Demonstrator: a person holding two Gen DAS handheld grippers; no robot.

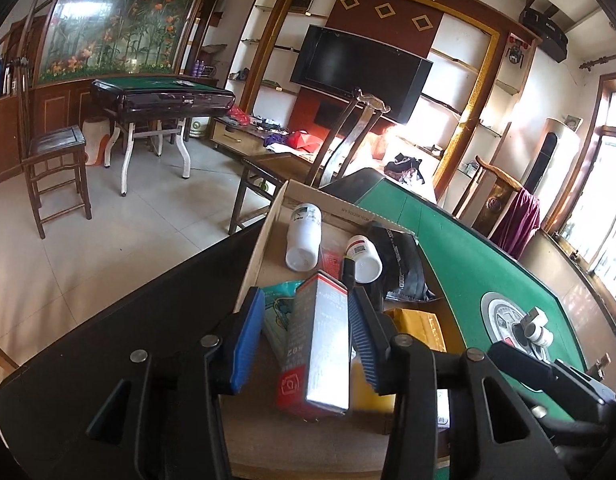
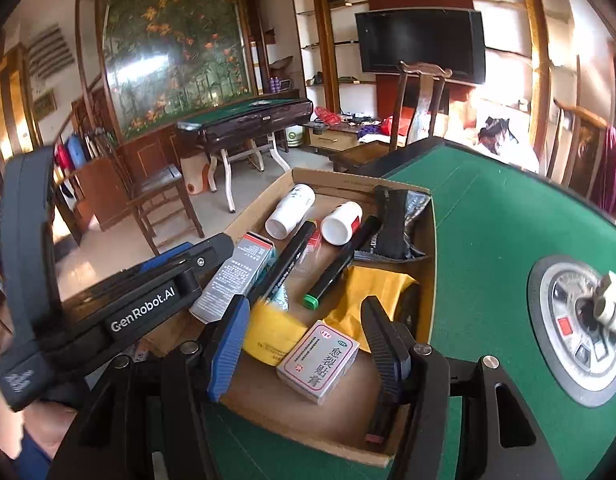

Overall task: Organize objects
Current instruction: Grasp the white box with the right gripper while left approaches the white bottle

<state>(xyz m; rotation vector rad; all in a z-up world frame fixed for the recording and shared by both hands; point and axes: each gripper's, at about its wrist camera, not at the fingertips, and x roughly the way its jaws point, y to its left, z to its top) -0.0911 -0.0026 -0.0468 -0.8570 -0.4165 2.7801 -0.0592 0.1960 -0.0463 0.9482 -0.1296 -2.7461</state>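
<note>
A cardboard box [image 2: 425, 248] sits on the green table and holds several items. My left gripper [image 1: 308, 312] hangs over the box with a tall grey and red carton [image 1: 319, 344] between its jaws; the right pad touches it, the left pad stands apart from it. The carton also shows in the right wrist view [image 2: 232, 280]. My right gripper [image 2: 304, 316] is open above the box's near end, over a small grey medicine box [image 2: 317, 360] and a yellow packet [image 2: 367, 292]. Two white bottles [image 2: 290, 210] [image 2: 341, 222], two black markers [image 2: 333, 268] and a black pouch [image 2: 399, 224] lie in the box.
The green felt table [image 2: 487, 240] has a round centre console [image 2: 579, 324] with a small white piece on it. Wooden chairs [image 2: 419, 108] stand at its far edge. Another game table [image 1: 160, 96] stands across the tiled floor.
</note>
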